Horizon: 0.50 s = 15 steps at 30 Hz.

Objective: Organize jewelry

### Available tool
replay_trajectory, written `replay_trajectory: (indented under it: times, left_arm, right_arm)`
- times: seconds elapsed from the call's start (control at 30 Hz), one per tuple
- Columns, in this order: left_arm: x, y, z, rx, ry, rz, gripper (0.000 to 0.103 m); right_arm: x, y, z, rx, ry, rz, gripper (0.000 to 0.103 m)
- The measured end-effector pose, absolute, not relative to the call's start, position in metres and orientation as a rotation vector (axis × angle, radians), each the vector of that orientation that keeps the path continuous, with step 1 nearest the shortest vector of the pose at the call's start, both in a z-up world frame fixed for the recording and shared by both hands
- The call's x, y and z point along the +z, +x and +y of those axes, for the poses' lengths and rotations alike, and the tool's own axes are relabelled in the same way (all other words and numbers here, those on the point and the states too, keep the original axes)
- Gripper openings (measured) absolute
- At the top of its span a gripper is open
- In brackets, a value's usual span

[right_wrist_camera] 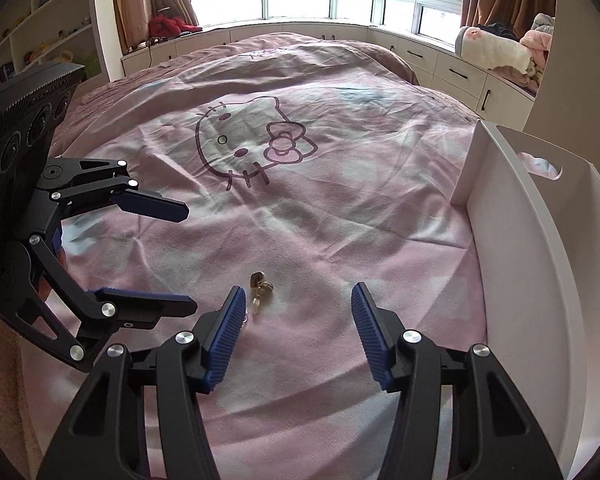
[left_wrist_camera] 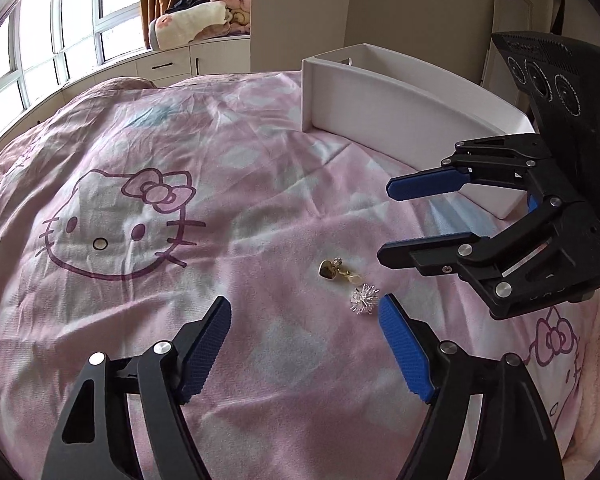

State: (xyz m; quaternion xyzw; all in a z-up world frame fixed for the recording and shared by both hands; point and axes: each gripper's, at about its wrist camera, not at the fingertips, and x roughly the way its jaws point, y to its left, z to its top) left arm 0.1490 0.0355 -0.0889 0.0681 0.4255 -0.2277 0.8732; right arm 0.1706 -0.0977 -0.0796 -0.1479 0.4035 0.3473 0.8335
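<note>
A white open tray sits on the pink Hello Kitty bedspread; what it contains cannot be made out. Near the tray's long wall lie a gold heart pendant and, just beside it, a silver starburst brooch. The left gripper and right gripper both hover near the tray, jaws spread wide, holding nothing.

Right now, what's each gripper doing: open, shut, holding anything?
Left gripper: open, holding nothing, above the bedspread near the silver starburst piece.
Right gripper: open, holding nothing, near the gold heart pendant.
</note>
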Motion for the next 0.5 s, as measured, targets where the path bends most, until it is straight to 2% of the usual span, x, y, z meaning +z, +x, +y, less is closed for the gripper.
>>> replay_trajectory:
  times: [0.33, 0.5]
  left_arm:
    - [-0.108, 0.161, 0.023, -0.524, 0.16, 0.925, 0.078]
    - [-0.113, 0.17, 0.022, -0.505, 0.157, 0.934, 0.072]
  right_arm:
    - [-0.104, 0.189, -0.089, 0.806, -0.345, 0.895, 0.054]
    - [-0.108, 0.197, -0.089, 0.808, -0.349, 0.9, 0.054]
